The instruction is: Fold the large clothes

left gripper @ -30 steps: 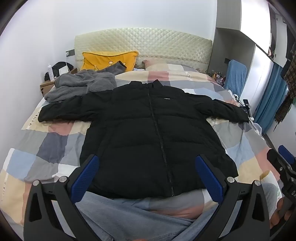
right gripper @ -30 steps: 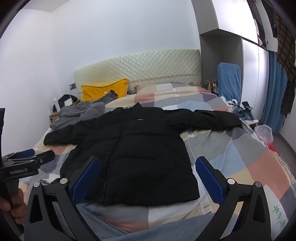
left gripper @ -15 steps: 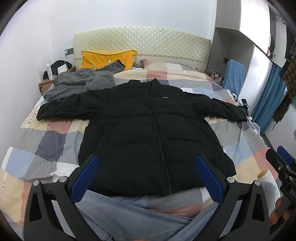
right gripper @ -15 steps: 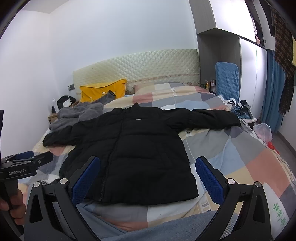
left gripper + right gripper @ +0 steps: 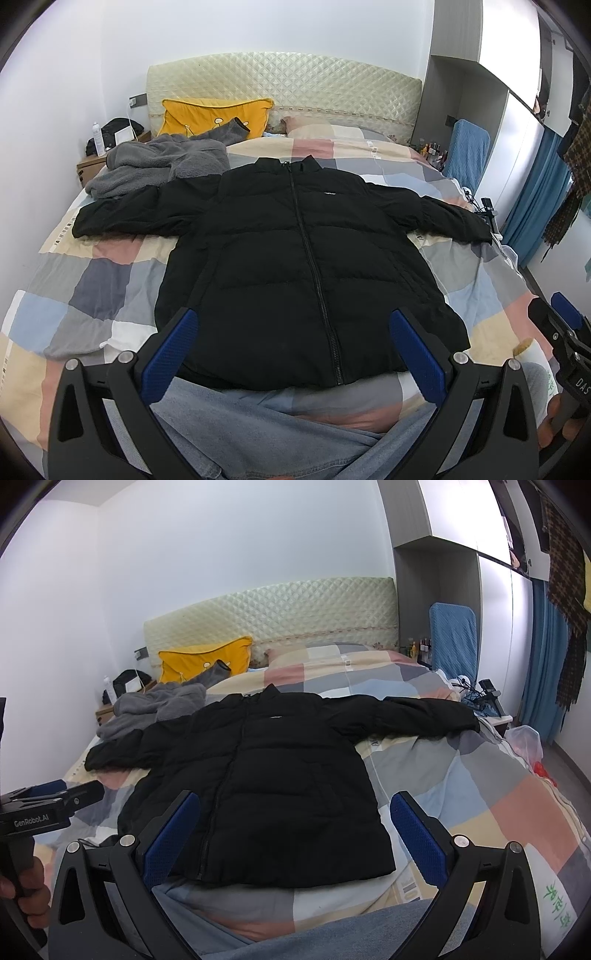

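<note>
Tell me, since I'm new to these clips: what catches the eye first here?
A black jacket lies spread flat, zipped, sleeves out, in the middle of the checked bed. Behind it, a yellow pillow leans on the headboard, with a grey fleece heaped at the jacket's left.

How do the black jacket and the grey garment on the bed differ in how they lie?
The black puffer jacket lies flat, front up, zipped, sleeves spread wide; the grey fleece garment is crumpled in a heap. The jacket sits mid-bed; the fleece is near the yellow pillow. Both rest on the checked bedspread, untouched.
</note>
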Demonstrator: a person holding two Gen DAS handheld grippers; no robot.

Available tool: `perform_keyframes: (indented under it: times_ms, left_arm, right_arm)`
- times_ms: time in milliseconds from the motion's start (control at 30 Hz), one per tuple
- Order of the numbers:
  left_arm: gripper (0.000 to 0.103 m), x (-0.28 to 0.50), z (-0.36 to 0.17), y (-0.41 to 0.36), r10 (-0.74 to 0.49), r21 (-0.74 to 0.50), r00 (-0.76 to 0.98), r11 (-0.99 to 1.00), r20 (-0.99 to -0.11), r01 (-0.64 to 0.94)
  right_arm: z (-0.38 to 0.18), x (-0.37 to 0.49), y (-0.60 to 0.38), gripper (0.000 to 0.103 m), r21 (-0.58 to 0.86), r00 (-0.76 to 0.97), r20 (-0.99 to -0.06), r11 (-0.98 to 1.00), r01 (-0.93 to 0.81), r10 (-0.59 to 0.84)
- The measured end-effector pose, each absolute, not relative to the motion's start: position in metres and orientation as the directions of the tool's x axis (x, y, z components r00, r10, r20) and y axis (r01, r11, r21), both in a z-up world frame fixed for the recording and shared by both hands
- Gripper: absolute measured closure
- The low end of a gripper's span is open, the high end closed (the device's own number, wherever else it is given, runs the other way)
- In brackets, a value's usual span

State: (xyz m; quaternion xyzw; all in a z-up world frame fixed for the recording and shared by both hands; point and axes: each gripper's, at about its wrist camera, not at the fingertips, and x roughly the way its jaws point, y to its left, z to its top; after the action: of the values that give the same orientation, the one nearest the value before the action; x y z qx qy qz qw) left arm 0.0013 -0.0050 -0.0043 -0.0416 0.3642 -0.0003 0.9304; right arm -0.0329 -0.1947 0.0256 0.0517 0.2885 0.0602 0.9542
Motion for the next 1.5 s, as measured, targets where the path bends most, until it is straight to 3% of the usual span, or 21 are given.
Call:
perform_keyframes:
  times_ms: [1500]
  left_arm:
    - [0.0,-0.0047,0.0022,0.0017,-0.021,-0.094,0.748,0.994,-0.664,-0.055]
  right_arm:
    - [0.0286,-0.0282,-0.1857,0.0,0.129,0.825,-0.542,0.986,-0.106,0.16]
